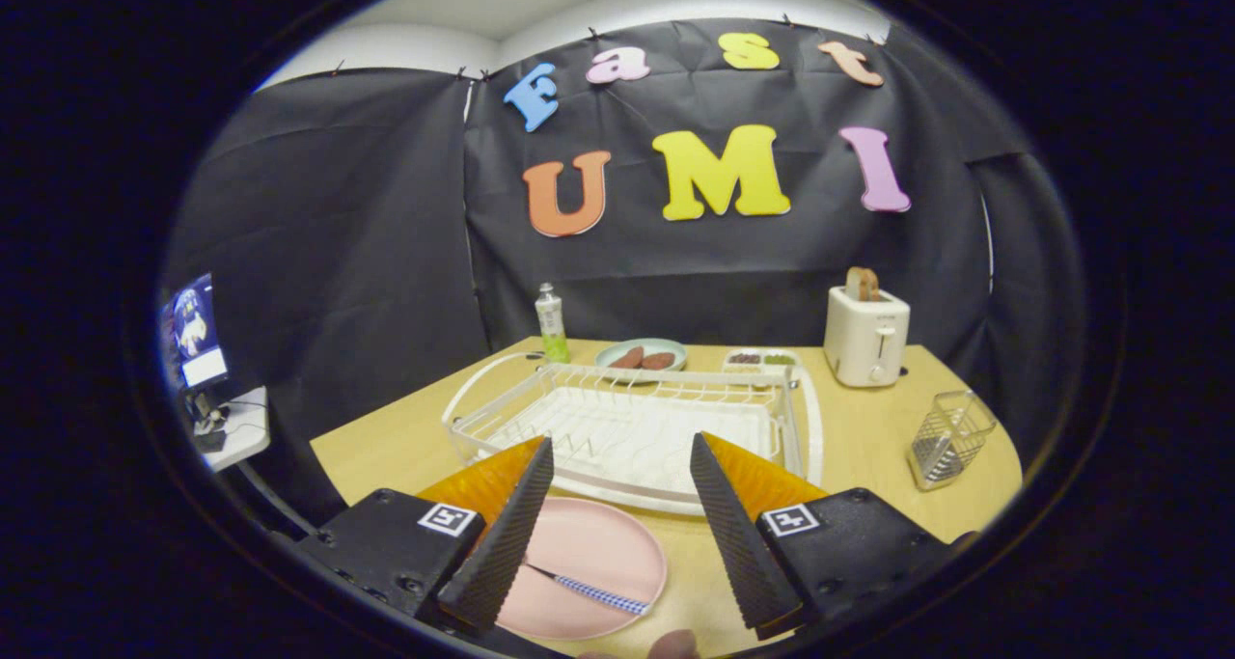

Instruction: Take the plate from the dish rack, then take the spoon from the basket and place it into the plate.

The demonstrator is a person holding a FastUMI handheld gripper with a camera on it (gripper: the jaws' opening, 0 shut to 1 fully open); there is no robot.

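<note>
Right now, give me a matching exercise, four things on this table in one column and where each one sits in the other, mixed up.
1. spoon
2. bread slice
3. wire basket
4. green bottle

A. in the toaster
B. behind the dish rack's far left corner
C. on the pink plate, between the open gripper's fingers
D. beside the rack, in front of the toaster

Pairs: 1-C, 2-A, 3-D, 4-B

The tool (617, 505) hangs wide open above the pink plate (603, 553), where the spoon (593, 591) lies, near the dish rack (627, 427).
</note>
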